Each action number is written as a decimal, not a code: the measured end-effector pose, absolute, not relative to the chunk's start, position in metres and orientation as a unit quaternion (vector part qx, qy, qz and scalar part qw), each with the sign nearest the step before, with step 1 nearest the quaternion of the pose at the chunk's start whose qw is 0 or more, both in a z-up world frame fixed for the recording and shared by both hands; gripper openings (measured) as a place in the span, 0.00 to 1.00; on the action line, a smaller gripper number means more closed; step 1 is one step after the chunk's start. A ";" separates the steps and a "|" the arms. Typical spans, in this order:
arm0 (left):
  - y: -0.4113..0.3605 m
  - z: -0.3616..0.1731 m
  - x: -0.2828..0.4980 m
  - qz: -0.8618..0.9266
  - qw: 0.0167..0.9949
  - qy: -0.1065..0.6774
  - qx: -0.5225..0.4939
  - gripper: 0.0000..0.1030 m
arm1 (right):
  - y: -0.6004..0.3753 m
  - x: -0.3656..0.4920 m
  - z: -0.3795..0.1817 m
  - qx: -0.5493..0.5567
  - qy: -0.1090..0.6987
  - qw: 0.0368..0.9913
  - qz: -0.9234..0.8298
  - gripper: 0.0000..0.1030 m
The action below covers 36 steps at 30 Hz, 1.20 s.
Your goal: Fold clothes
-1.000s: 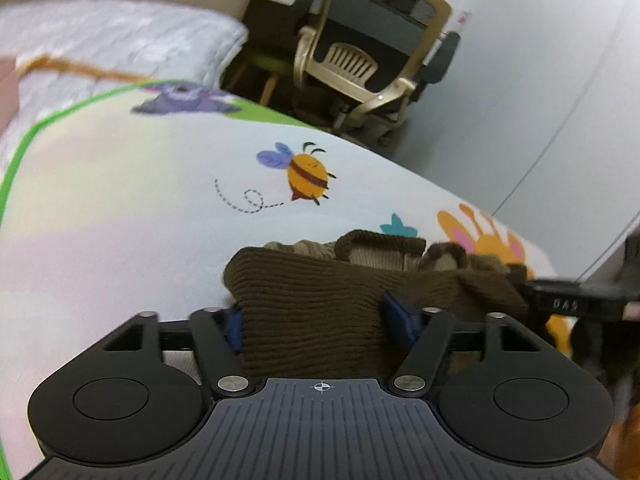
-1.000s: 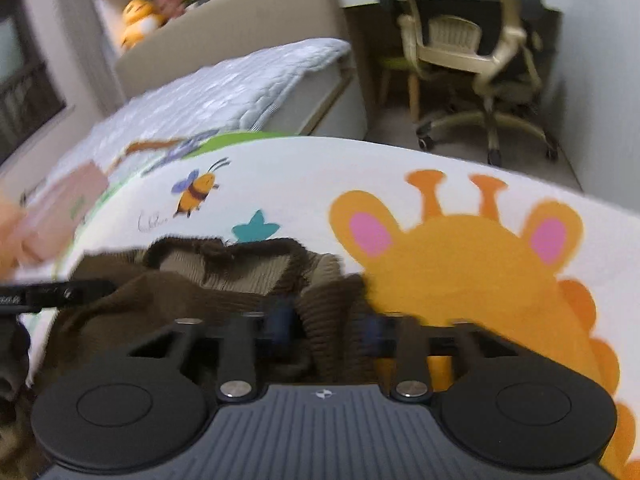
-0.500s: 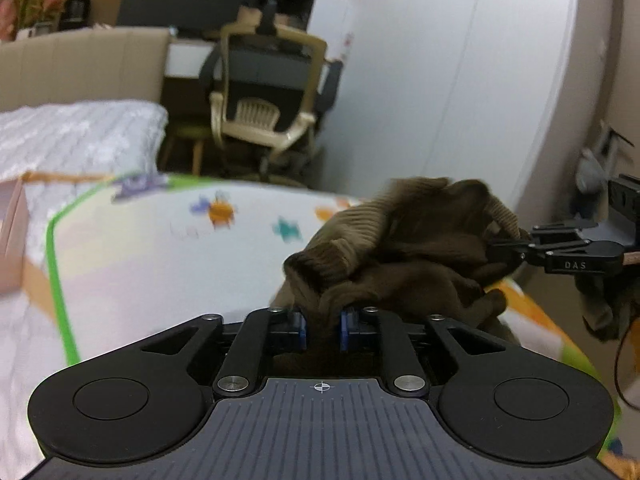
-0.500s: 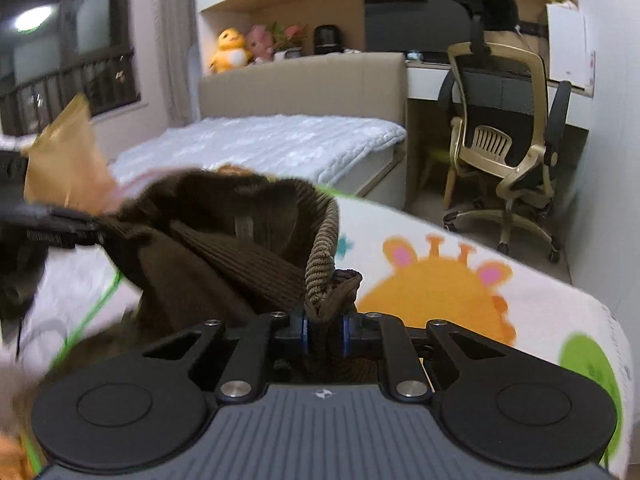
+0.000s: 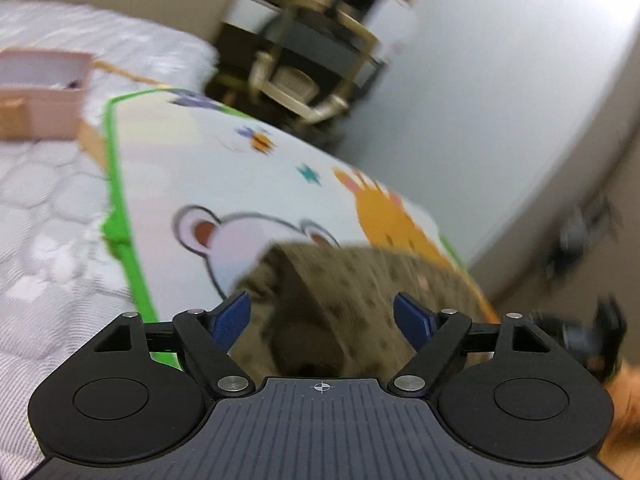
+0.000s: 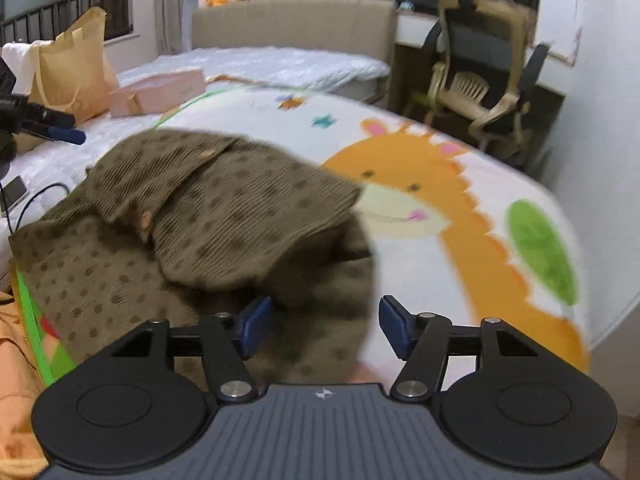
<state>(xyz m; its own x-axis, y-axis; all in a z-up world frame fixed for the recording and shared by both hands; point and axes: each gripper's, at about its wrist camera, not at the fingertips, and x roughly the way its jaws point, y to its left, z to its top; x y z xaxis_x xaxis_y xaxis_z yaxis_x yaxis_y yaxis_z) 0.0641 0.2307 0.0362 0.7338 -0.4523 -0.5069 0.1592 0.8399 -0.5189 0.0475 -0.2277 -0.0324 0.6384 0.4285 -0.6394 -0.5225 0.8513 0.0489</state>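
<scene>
A brown corduroy garment (image 6: 224, 216) with dark dots and small buttons lies rumpled on the cartoon play mat (image 6: 460, 248), one flap folded over the rest. My right gripper (image 6: 326, 324) is open just above the garment's near edge, nothing between its blue pads. In the left wrist view the same garment (image 5: 360, 292) lies blurred under my left gripper (image 5: 322, 316), which is also open and empty. The left gripper's tip (image 6: 60, 132) shows at the far left of the right wrist view.
The mat lies on a white quilted bed (image 5: 44, 248). A pink box (image 6: 160, 90) and a yellow tote bag (image 6: 72, 72) sit beyond the mat. An office chair (image 6: 476, 92) and desk stand by the wall. Orange cloth (image 6: 16, 380) lies at the near left.
Both grippers have let go of the garment and opened. The garment, held up in the air before, now lies spread on the mat. The left view is swinging and blurred.
</scene>
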 end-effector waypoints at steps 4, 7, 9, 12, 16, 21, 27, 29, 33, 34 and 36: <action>0.234 0.025 0.086 -0.163 0.886 0.341 -0.269 0.90 | -0.240 0.070 -0.022 0.032 0.334 0.903 0.268 0.68; 0.213 0.003 0.107 -0.184 0.866 0.374 -0.277 0.90 | -0.239 0.089 -0.023 0.089 0.342 0.895 0.272 0.68; 0.199 -0.011 0.124 -0.189 0.858 0.393 -0.273 0.85 | -0.218 0.106 -0.039 0.083 0.364 0.884 0.281 0.68; 0.186 -0.024 0.143 -0.197 0.852 0.405 -0.268 0.61 | -0.187 0.128 -0.061 0.066 0.387 0.869 0.300 0.41; 0.174 -0.024 0.171 -0.203 0.863 0.394 -0.241 0.39 | -0.160 0.155 -0.058 0.062 0.362 0.879 0.305 0.25; 0.169 0.012 0.218 -0.201 0.893 0.344 -0.211 0.28 | -0.147 0.198 -0.025 0.062 0.310 0.904 0.286 0.13; 0.175 0.021 0.223 -0.199 0.903 0.325 -0.200 0.30 | -0.160 0.219 -0.018 0.042 0.309 0.914 0.259 0.15; 0.178 0.003 0.216 -0.185 0.895 0.359 -0.191 0.33 | -0.165 0.216 -0.035 0.022 0.337 0.910 0.240 0.20; 0.196 -0.016 0.192 -0.158 0.891 0.391 -0.169 0.49 | -0.184 0.194 -0.057 0.016 0.366 0.903 0.225 0.31; 0.200 -0.014 0.186 -0.158 0.892 0.388 -0.171 0.50 | -0.190 0.188 -0.057 0.017 0.368 0.903 0.223 0.32; 0.209 -0.009 0.175 -0.157 0.894 0.381 -0.175 0.51 | -0.198 0.178 -0.052 0.017 0.363 0.906 0.215 0.41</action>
